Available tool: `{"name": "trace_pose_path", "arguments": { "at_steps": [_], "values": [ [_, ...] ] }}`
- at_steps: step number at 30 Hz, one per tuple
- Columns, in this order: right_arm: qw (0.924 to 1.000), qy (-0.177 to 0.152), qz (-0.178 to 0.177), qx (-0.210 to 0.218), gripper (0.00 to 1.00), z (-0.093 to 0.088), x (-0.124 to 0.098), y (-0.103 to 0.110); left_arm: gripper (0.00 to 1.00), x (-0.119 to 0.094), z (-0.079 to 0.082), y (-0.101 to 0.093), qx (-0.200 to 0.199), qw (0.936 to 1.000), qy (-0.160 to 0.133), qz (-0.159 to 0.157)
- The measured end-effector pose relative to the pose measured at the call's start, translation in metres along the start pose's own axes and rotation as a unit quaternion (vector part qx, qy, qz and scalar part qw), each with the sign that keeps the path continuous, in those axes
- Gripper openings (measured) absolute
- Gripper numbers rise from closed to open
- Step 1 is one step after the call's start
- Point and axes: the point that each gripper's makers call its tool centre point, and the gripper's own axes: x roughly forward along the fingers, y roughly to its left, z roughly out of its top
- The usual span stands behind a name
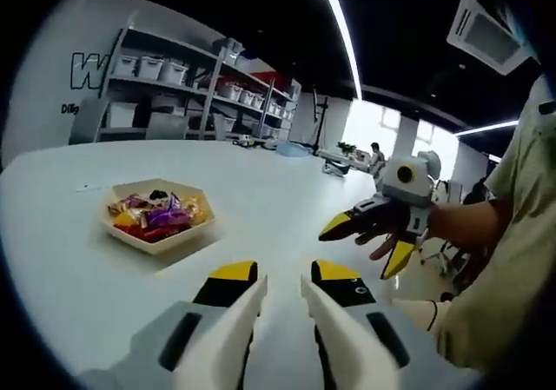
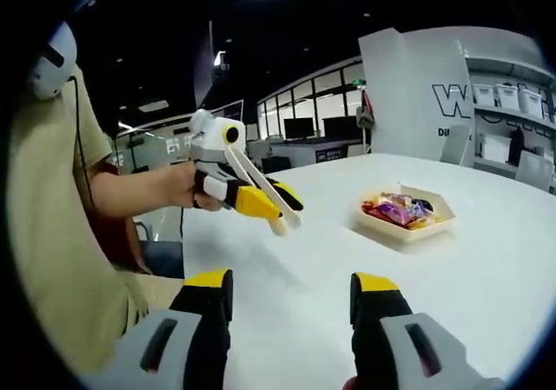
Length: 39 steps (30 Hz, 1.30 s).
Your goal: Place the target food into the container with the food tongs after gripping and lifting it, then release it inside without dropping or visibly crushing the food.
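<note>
Left gripper (image 1: 284,287) hovers above the white table (image 1: 78,260), jaws a little apart, nothing between them. Right gripper (image 2: 291,296) spreads wide, also bare. The hexagonal tray (image 1: 155,238) of wrapped sweets (image 1: 156,214) sits beyond the left jaws, wrappers too small to tell apart. Open tabletop surrounds the tray.

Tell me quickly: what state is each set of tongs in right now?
Left tongs: open, holding nothing, above the table.
Right tongs: open wide, holding nothing; the tray of sweets sits farther off.
</note>
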Motion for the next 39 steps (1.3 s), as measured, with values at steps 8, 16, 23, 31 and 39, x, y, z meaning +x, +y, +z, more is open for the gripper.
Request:
{"name": "trace_pose_path", "arguments": {
  "at_steps": [8, 16, 23, 31, 39],
  "values": [
    [1.0, -0.001, 0.008, -0.005, 0.5, 0.005, 0.002, 0.0, 0.23, 0.004, 0.001, -0.005, 0.018, 0.9995, -0.007, -0.027],
    [0.9999, 0.0, 0.015, -0.007, 0.49, 0.006, 0.003, 0.001, 0.23, 0.006, 0.004, -0.01, 0.03, 0.9983, -0.011, -0.049],
    [0.9997, 0.002, 0.022, -0.012, 0.47, 0.008, 0.004, 0.002, 0.23, 0.006, 0.007, -0.013, 0.035, 0.9972, -0.014, -0.065],
    [0.9993, 0.002, 0.032, -0.019, 0.44, 0.012, 0.007, 0.005, 0.24, 0.008, 0.014, -0.017, 0.054, 0.9954, -0.01, -0.079],
    [0.9985, 0.0, 0.045, -0.029, 0.38, 0.018, 0.008, 0.009, 0.24, 0.01, 0.016, -0.022, 0.068, 0.9926, -0.001, -0.1]
  ]
}}
